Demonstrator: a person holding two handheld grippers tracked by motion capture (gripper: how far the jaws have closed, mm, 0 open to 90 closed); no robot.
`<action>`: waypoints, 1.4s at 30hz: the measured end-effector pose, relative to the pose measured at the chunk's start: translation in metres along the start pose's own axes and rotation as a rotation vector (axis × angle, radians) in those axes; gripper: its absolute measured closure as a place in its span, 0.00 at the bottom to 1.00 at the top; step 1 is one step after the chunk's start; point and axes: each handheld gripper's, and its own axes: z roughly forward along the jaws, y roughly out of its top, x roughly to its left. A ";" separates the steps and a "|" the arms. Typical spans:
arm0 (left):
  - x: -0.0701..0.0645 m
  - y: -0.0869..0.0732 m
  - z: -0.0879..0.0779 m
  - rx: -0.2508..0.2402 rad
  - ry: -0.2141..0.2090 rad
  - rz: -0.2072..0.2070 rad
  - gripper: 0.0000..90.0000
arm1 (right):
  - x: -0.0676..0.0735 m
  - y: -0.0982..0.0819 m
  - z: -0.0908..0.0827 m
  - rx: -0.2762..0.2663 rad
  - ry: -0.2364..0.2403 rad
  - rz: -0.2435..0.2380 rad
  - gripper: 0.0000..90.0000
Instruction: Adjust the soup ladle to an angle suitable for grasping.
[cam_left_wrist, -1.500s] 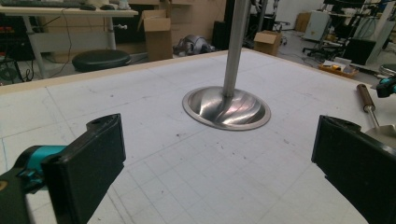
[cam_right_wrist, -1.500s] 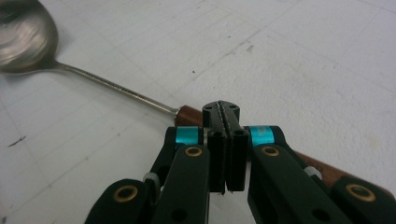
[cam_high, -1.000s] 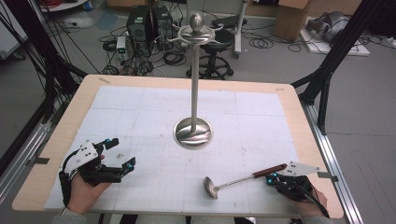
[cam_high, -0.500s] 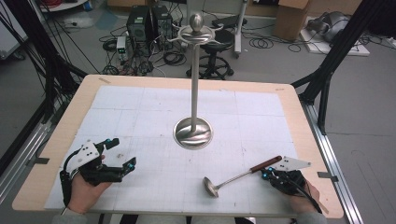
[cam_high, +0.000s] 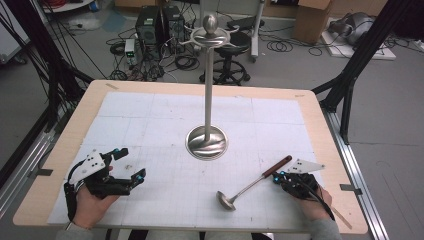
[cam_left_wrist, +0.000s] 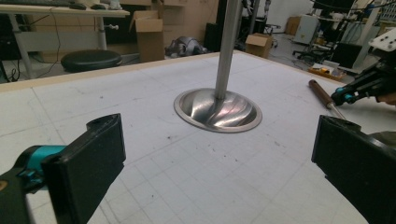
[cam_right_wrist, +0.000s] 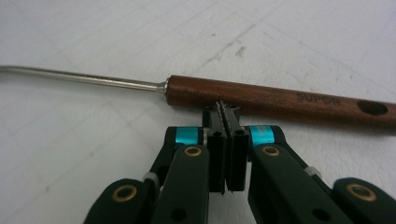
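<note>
Steel ladle with brown wooden handle (cam_right_wrist: 280, 100) lies flat on the white gridded mat (cam_right_wrist: 93, 135), crosswise just past the right gripper's (cam_right_wrist: 226, 109) tips; jaws together, empty. Left gripper (cam_high: 131, 176) jaws apart, steel stand (cam_left_wrist: 217, 108) beyond.

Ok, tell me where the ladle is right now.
In the high view the ladle lies flat on the table's near right part, bowl toward the person, wooden handle pointing up-right, beside the right gripper and in front of the metal stand.
</note>
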 end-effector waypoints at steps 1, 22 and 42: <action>0.000 0.000 0.000 0.002 0.000 0.003 0.04 | 0.000 0.001 0.001 0.003 0.007 0.014 1.00; 0.000 0.000 0.001 0.003 -0.003 0.001 0.04 | -0.009 0.017 0.021 0.002 0.063 0.004 1.00; 0.000 -0.001 0.002 0.007 -0.005 0.008 0.04 | -0.005 0.035 0.041 -0.005 0.051 -0.055 1.00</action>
